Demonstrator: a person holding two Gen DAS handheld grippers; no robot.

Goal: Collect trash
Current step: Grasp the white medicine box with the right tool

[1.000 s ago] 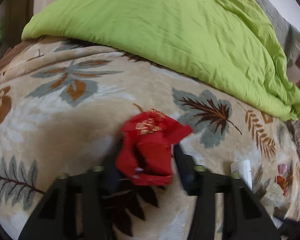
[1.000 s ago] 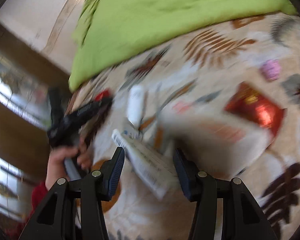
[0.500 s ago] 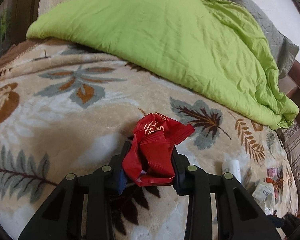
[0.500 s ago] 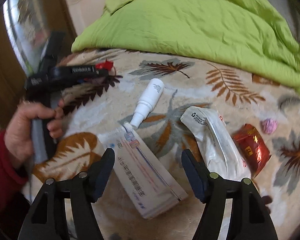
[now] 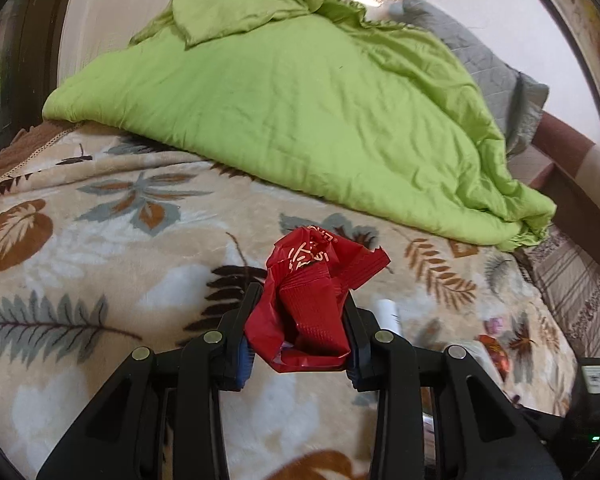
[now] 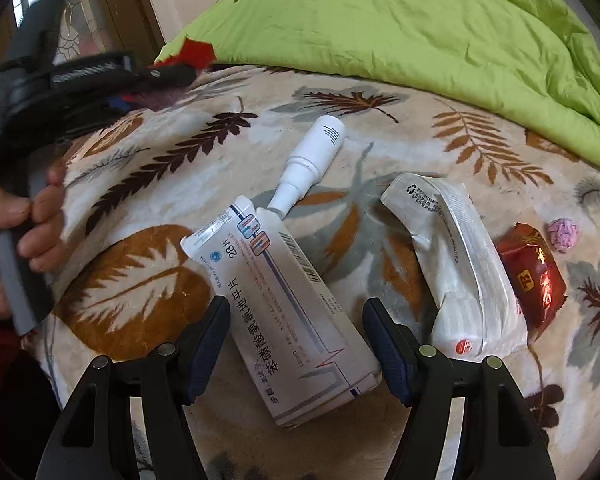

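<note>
The left gripper (image 5: 300,316) is clamped on a crumpled red wrapper (image 5: 312,300), which sits pinched between both fingers and stands up above the leaf-patterned blanket (image 5: 100,248). Whether the wrapper holds anything cannot be told. The right gripper (image 6: 296,320) hangs with its jaws wide apart and nothing between the pads, positioned over a flattened white medicine box (image 6: 288,312) with blue and red print that lies on the blanket. Touching the box's far end is a white spray bottle (image 6: 312,156), lying on its side with its nozzle towards the box. Just right of the box lies a white foil pouch (image 6: 460,264), bent and apparently flat, and beside that a shiny red packet (image 6: 534,276), with a small pink crumpled ball (image 6: 563,234) near it. A green quilt (image 6: 400,20) is heaped across the far side of the bed. In the right wrist view, a hand (image 6: 16,236) grips the left gripper's grey handle at the left edge.
</note>
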